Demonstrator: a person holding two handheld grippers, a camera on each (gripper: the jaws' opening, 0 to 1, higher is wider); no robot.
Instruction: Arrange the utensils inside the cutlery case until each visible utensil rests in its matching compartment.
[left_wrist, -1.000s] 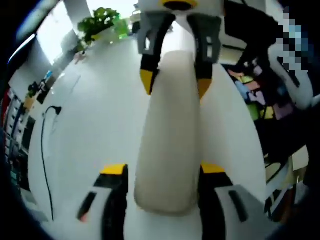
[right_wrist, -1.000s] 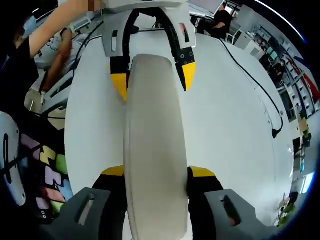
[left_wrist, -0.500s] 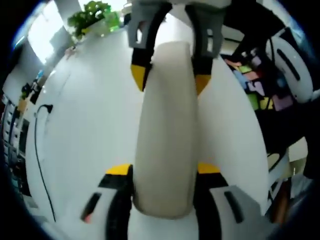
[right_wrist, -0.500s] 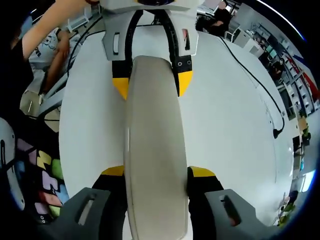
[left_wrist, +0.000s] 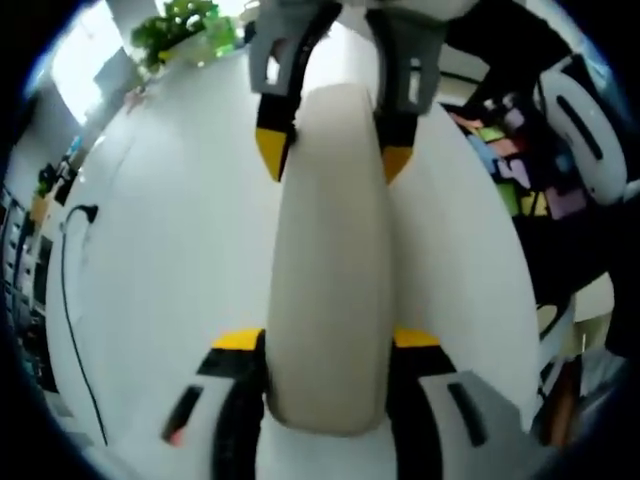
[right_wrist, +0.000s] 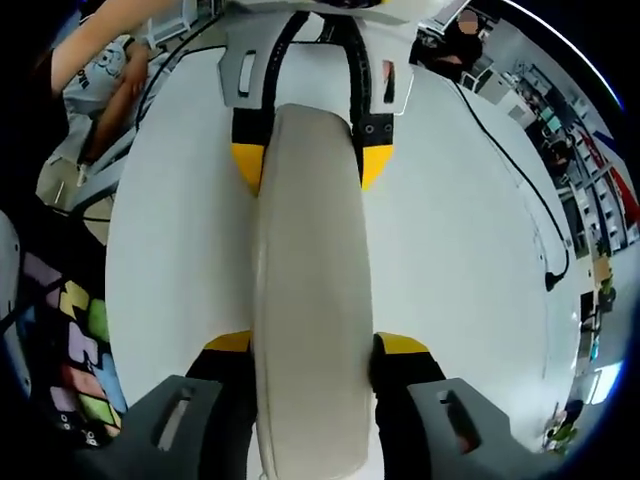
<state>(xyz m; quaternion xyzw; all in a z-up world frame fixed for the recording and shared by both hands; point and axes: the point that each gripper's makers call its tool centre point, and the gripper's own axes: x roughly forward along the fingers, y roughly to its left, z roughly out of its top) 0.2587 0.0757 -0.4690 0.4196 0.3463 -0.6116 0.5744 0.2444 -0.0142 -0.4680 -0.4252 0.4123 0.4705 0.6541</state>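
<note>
The cutlery case (left_wrist: 328, 270) is a long, smooth, cream-white closed box with rounded ends, lying lengthwise above a white table. In the left gripper view its near end sits between that gripper's yellow-tipped jaws while the other gripper's jaws flank its far end. The right gripper view shows the case (right_wrist: 312, 290) likewise, held at both ends.

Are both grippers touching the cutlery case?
Touching. Left gripper view: left gripper clamps the cutlery case. Right gripper view: right gripper clamps its other end.
</note>
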